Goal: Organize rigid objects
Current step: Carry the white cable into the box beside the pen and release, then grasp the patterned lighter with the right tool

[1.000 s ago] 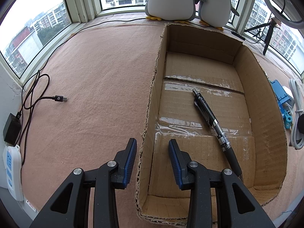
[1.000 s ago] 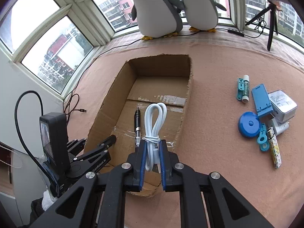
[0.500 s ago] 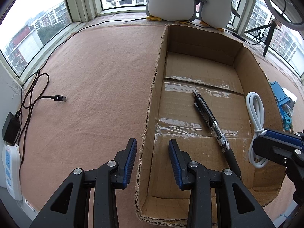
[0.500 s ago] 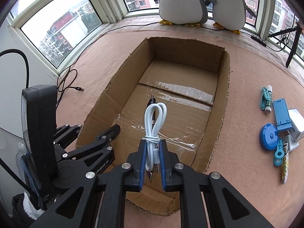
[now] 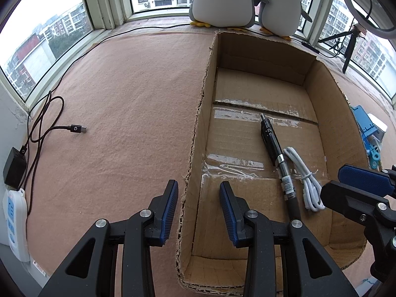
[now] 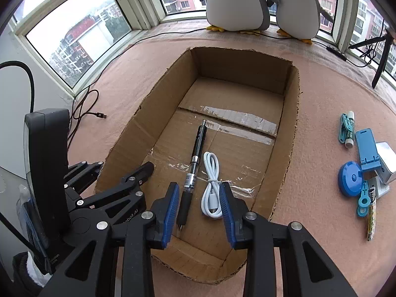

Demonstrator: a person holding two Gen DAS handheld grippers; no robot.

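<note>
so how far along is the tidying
Done: the black pen and white cable lie in the cardboard box. In hand: nothing; the right hand-held gripper has just been opening over the dropped cable. Left: the blue items and glue stick beside the box.

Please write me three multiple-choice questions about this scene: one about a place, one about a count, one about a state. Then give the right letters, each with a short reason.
1. Where does the white cable lie?
A. on the carpet
B. in the cardboard box, beside the black pen
C. on the window sill

2. How many plush penguins are in view?
A. one
B. two
C. three

3. The right tool is:
A. shut on the cable
B. shut on the pen
C. open

Key:
1 B: the cable rests on the box floor next to the pen.
2 B: two stand side by side.
3 C: its jaws have just been opening, and no pad presses the cable.
</note>
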